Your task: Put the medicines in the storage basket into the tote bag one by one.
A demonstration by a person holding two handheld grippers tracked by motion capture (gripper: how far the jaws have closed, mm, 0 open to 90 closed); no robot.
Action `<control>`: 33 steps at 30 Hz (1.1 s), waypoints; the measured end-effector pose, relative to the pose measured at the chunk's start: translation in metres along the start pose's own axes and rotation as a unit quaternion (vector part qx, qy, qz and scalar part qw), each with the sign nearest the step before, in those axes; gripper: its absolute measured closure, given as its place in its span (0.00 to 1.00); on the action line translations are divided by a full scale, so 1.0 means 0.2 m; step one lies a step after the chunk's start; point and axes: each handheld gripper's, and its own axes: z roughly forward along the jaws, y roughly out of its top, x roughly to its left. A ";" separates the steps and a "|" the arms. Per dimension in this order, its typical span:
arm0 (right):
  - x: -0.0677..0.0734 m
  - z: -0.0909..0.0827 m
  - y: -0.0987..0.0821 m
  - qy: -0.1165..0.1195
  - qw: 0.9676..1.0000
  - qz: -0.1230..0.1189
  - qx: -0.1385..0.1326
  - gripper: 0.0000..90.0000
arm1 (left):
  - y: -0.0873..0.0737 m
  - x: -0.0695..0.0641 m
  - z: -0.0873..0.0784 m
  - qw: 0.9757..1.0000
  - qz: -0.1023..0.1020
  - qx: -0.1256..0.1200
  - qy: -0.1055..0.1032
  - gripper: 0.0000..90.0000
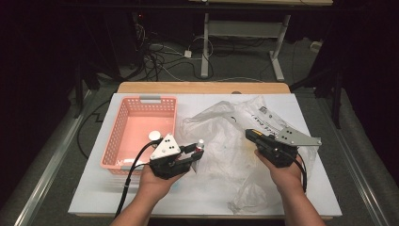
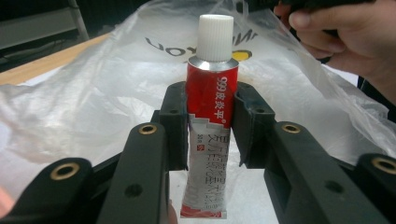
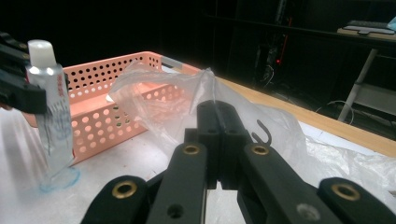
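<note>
Tube: red-and-white ointment tube with a ribbed white cap (image 2: pixel 211 116), upright at the centre of my left gripper view; small at centre of the high view (image 1: pixel 200 147).
Writing: I read "999" and Chinese characters on its red band; the high view is too small for that.
Left gripper (image 2: pixel 210 126): my jaws pinch the tube at its red band.
Right gripper (image 3: pixel 217 140): jaws pressed together on a fold of the clear crinkled plastic bag (image 3: pixel 187 100).
Bag print: dark letters, reversed, upper centre of the left gripper view (image 2: pixel 177 46).
Basket: perforated pink plastic basket (image 1: pixel 123 125), left of centre in the high view; a round white object (image 1: pixel 155 136) lies inside.
Table: white tabletop (image 1: pixel 94 188).
</note>
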 end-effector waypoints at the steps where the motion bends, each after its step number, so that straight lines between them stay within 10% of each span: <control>1: 0.00 0.00 0.00 0.000 1.000 -0.001 -0.001 1.00 | 0.00 0.00 0.01 1.000 0.000 0.001 -0.003 0.74; 33: -0.03 -0.06 0.04 -0.009 0.999 0.011 -0.033 1.00 | 0.14 0.00 0.60 0.998 0.016 0.054 0.005 0.74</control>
